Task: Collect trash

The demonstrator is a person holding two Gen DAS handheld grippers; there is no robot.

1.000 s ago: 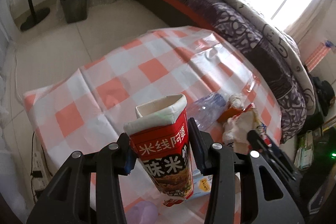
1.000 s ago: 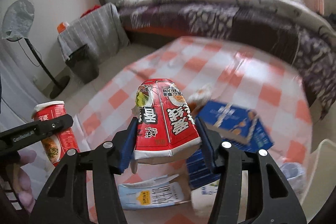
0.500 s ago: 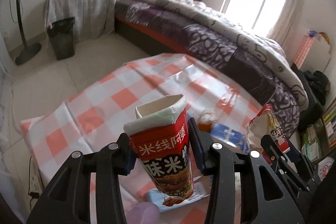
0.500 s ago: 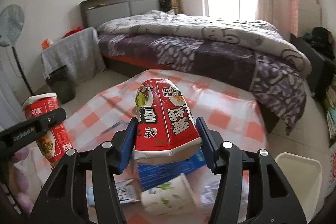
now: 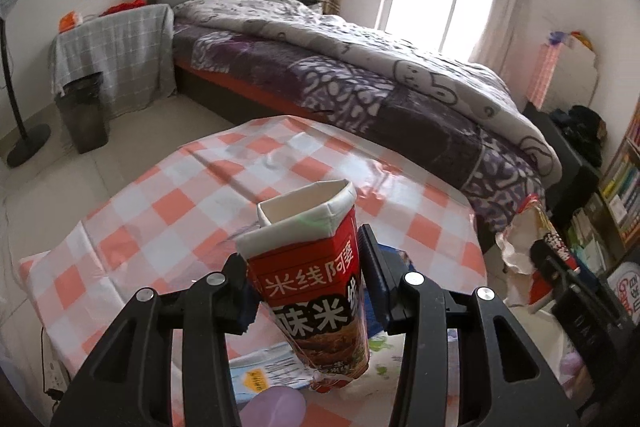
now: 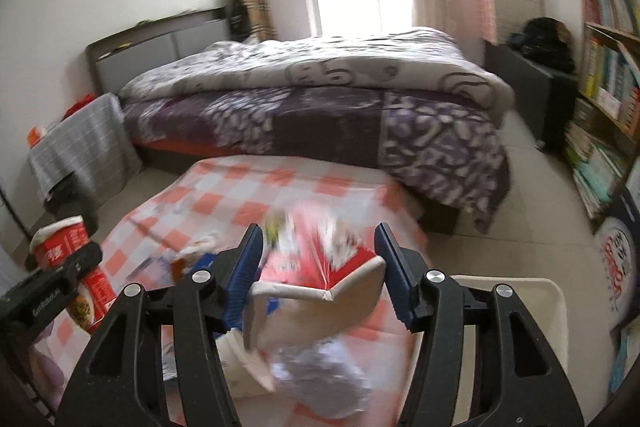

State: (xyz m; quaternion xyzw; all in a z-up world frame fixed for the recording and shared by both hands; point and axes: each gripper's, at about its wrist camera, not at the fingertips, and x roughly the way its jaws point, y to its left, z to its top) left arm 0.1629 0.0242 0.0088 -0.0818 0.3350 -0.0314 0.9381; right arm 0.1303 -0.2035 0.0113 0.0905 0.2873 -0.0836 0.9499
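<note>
Trash for collection appears here as two crushed red paper noodle cartons, one at each tool. Between the fingers of the left gripper (image 5: 304,277), a red carton with white Chinese lettering and a cream rim (image 5: 316,267) is clamped about its middle, open mouth pointing up and away from the tool, its lower end hanging below the fingers; a firm mid-body grip presumably keeps the flattened paper from slipping during carriage. Ahead of and below this tool lies the orange-and-white checked tablecloth (image 5: 168,211), with a pale blue printed wrapper (image 5: 264,373) directly beneath the carton. At the right gripper (image 6: 320,263), the blue-padded fingers stand spread apart, and the second red carton (image 6: 316,267), motion-blurred, sits in the gap with its cream folded end toward the camera; whether either pad touches it cannot be told, though the spread and the blur suggest release. To the right of and below this tool is the rim of a cream plastic bin (image 6: 532,291), the probable destination, while crumpled white paper (image 6: 320,383) lies beneath the fingers. The left tool and its carton appear at this view's lower left edge.
</note>
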